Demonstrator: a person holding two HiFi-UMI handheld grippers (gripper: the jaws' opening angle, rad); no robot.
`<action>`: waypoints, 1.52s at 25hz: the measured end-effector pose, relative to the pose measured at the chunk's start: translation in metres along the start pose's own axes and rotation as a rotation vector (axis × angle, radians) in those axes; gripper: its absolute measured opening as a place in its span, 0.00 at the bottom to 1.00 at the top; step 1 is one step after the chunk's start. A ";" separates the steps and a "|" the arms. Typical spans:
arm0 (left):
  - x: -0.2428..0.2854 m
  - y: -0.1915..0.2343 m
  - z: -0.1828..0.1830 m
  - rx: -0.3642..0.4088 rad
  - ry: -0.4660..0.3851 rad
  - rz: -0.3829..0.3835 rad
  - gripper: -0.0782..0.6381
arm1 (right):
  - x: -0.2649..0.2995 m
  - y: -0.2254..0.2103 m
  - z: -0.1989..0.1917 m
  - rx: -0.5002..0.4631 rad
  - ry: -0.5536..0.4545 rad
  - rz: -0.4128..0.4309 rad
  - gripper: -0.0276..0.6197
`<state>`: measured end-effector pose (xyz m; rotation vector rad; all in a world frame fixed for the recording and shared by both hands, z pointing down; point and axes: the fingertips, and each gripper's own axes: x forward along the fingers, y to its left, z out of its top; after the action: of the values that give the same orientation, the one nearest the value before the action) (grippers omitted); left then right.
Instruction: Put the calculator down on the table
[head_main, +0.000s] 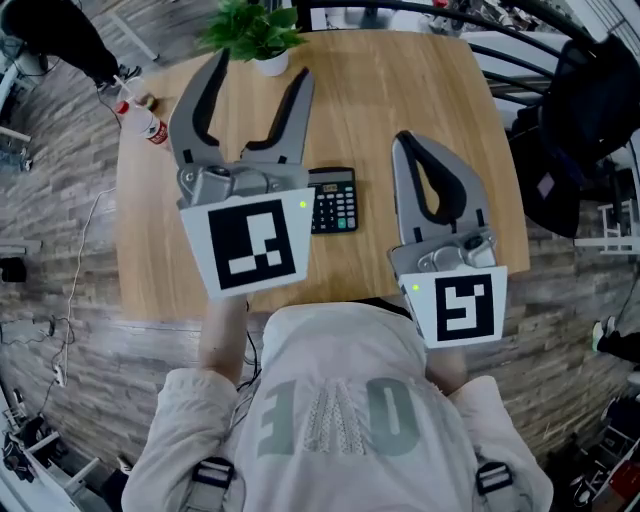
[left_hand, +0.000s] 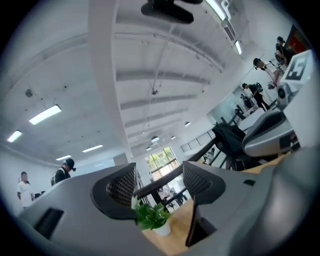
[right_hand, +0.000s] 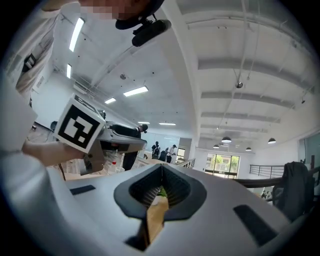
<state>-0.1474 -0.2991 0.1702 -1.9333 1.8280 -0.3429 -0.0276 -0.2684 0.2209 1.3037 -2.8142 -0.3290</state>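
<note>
A black calculator (head_main: 333, 199) lies flat on a round-cornered wooden table (head_main: 400, 90), free of both grippers. The left gripper (head_main: 260, 68) is held in the air just left of the calculator, and its marker cube covers the calculator's left edge in the head view. Its fingers are spread wide with nothing between them. The right gripper (head_main: 404, 140) is held to the right of the calculator, fingertips together and empty. A potted plant (head_main: 255, 35) stands beyond the calculator. A bottle (head_main: 140, 115) lies far to the calculator's left.
</note>
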 end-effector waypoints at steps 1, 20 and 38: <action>-0.010 0.005 0.009 -0.027 -0.029 0.029 0.52 | -0.001 0.000 0.005 -0.004 -0.013 -0.007 0.07; -0.108 0.057 -0.003 -0.324 -0.162 0.410 0.12 | 0.014 0.018 0.030 0.032 -0.168 0.017 0.07; -0.103 0.061 -0.015 -0.298 -0.150 0.417 0.12 | 0.027 0.027 0.016 0.031 -0.127 0.072 0.07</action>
<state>-0.2166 -0.2008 0.1670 -1.6370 2.2083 0.2157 -0.0670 -0.2692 0.2091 1.2253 -2.9736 -0.3801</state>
